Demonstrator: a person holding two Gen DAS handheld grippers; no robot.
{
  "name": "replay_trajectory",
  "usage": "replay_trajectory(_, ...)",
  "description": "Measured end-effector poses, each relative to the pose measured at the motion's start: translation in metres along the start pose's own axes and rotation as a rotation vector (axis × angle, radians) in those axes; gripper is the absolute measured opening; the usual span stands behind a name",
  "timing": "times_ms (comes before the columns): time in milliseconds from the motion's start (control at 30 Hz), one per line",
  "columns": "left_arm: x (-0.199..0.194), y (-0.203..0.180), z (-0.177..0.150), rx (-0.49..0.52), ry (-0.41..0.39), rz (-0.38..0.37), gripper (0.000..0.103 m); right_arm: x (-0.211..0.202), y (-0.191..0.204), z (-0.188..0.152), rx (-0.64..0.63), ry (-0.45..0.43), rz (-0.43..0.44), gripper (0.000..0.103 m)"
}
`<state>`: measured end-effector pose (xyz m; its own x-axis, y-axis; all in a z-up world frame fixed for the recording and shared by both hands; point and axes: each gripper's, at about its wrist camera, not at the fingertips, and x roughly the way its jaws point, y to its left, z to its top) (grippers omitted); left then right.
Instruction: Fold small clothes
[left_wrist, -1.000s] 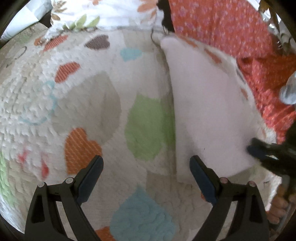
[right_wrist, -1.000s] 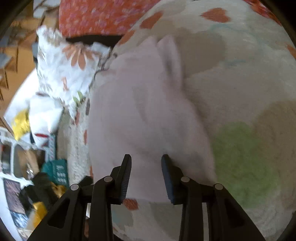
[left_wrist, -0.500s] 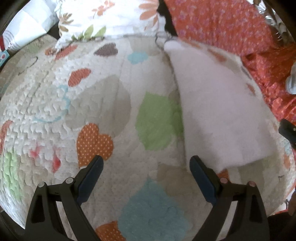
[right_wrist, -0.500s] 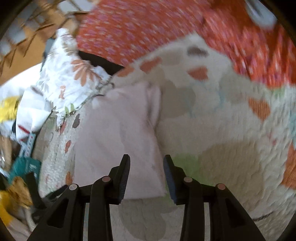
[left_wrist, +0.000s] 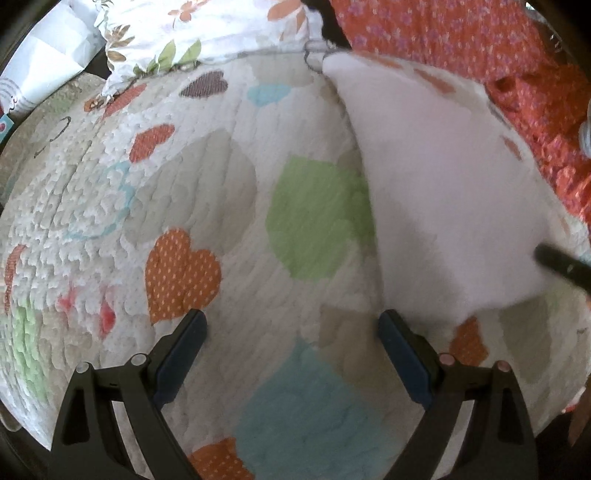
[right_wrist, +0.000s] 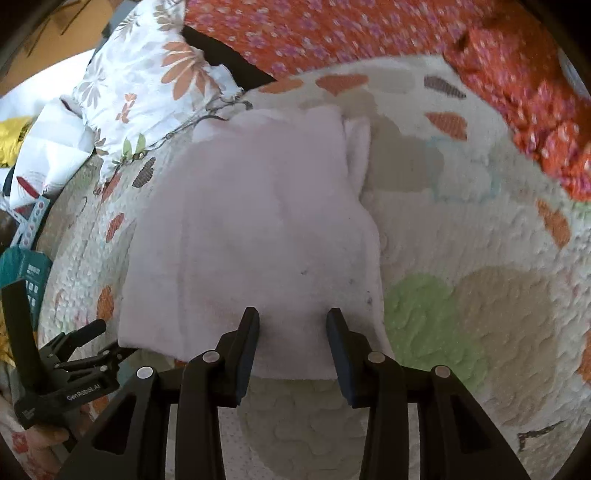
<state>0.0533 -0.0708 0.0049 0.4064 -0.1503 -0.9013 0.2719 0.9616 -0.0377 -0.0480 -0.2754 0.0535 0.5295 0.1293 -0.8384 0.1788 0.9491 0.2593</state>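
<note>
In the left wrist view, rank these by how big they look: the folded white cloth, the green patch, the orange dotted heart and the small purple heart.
1. White cloth
2. Green patch
3. Orange dotted heart
4. Purple heart

The purple heart lies farther from the camera, near the fisheye edge, so its true size is unsure.

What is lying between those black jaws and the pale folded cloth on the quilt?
Nothing visible. The right gripper hangs open directly over the near edge of the pale folded cloth, nothing between them. The left gripper, open, is over bare quilt beside the cloth.
</note>
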Motion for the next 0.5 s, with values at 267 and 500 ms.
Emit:
replay_trajectory(267,-0.001,0.003,-0.012,0.025,-0.026,0.007,0.103,-0.01,-0.012,0.001,0.056,-0.019,-0.002,0.05)
replay_trajectory(500,0.001,0.001,-0.012,0.031,-0.037,0.019,0.103,-0.002,-0.002,-0.005,0.012,0.006,-0.029,0.054)
